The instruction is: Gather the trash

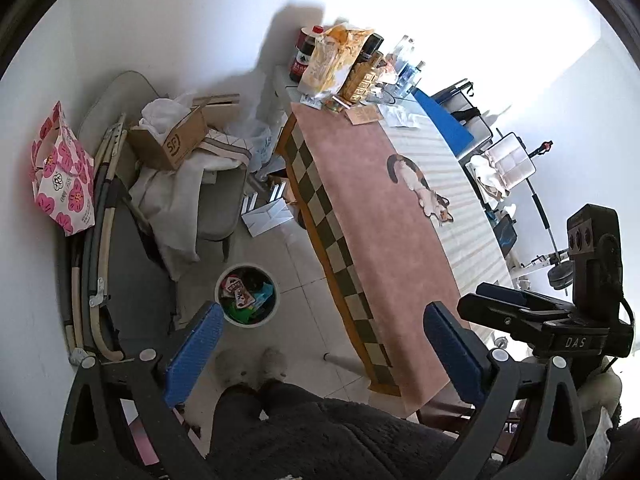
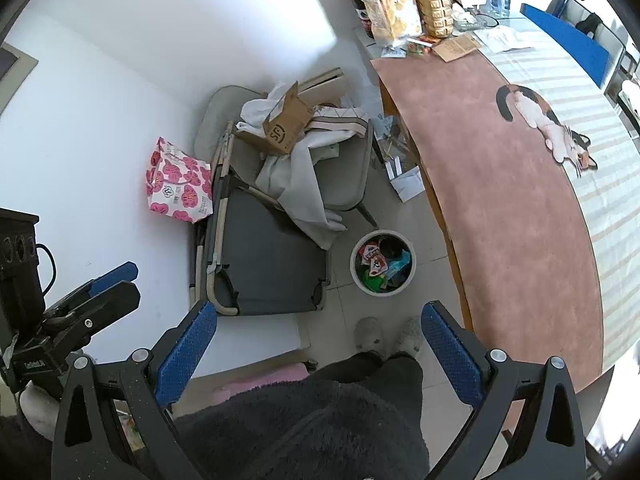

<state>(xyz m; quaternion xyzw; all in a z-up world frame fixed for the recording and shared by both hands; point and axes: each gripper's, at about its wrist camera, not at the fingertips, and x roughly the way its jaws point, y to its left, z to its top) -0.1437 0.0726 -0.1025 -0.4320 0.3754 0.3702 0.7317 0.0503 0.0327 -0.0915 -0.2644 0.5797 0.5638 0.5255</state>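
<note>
A round white trash bin point(image 1: 247, 295) stands on the tiled floor beside the table and holds several colourful snack wrappers; it also shows in the right wrist view point(image 2: 383, 262). My left gripper point(image 1: 320, 344) is open and empty, held high above the floor near the bin. My right gripper point(image 2: 319, 346) is open and empty, also high above the floor. Each gripper shows in the other's view, the right one point(image 1: 504, 300) and the left one point(image 2: 108, 280). Small wrappers point(image 2: 418, 45) lie at the table's far end.
A long table point(image 1: 380, 216) with a pink cat-print cloth runs along the right. Bottles, a snack bag point(image 1: 332, 60) and a gold bottle crowd its far end. A chair piled with cloth and a cardboard box point(image 1: 172, 140), a folded cot and a pink flowered bag point(image 1: 60, 172) stand left.
</note>
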